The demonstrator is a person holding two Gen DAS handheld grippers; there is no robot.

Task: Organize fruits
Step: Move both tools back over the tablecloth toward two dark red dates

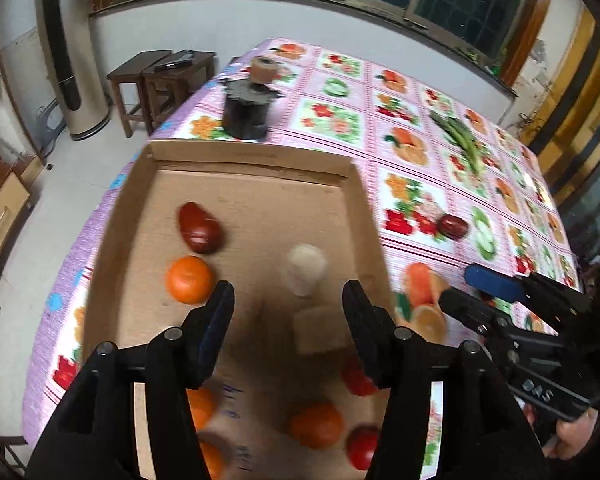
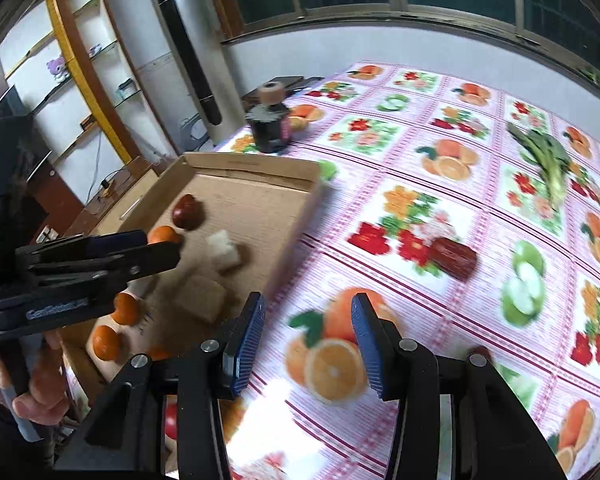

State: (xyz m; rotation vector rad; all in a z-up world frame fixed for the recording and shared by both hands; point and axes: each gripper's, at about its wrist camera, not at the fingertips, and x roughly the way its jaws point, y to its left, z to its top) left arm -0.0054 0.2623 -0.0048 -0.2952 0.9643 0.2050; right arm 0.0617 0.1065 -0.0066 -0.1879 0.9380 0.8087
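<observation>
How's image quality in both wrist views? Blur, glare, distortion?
Left wrist: motion blur smears the fruit in the cardboard box, worst near the bottom edge; fisheye bows the window frame. Right wrist: the tablecloth is streaked with blur, and a white glare patch washes out the print just below the right gripper; shelves curve at the left edge.
</observation>
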